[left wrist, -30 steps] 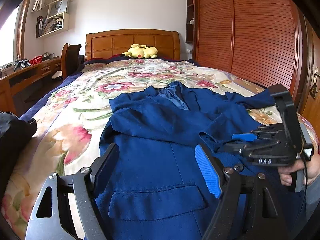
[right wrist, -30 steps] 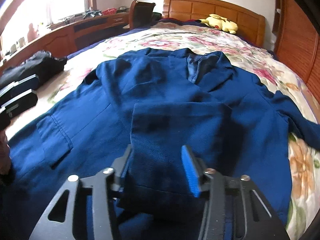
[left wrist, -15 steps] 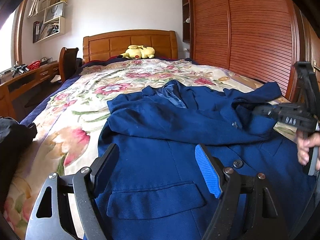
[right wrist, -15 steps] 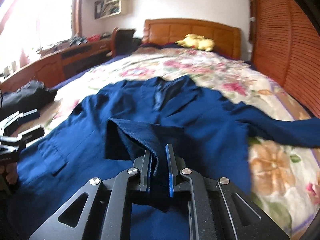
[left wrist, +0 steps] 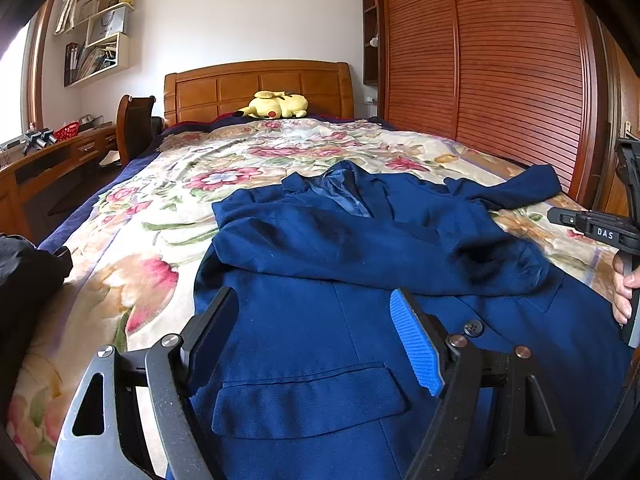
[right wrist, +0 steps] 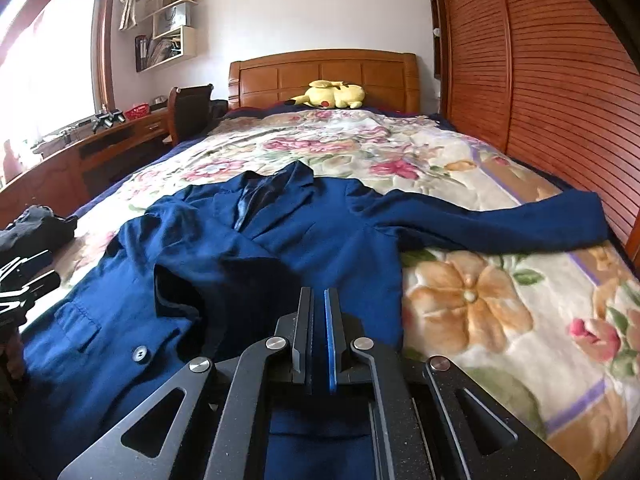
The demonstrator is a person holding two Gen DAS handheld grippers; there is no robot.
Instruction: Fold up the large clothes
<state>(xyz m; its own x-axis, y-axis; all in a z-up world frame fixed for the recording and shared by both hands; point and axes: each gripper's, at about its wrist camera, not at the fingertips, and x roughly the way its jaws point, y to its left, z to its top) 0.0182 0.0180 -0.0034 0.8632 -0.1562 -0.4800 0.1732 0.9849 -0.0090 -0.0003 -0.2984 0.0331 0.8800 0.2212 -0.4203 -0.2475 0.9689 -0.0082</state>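
One navy suit jacket on one bed, two grippers, one plush.
One floral-quilted bed [left wrist: 168,216]; one navy suit jacket [left wrist: 320,320] lies face-up on the bed's near half, one sleeve folded across its chest, the other stretched toward the bed's right edge. Left gripper [left wrist: 312,304] over the bed's foot end, jaws released wide, empty. Right gripper [right wrist: 319,292] clenched, no cloth seen between; label [left wrist: 605,233] reads "DAS". One yellow plush [left wrist: 276,105] at the bed's head. One button [left wrist: 474,327] visible.
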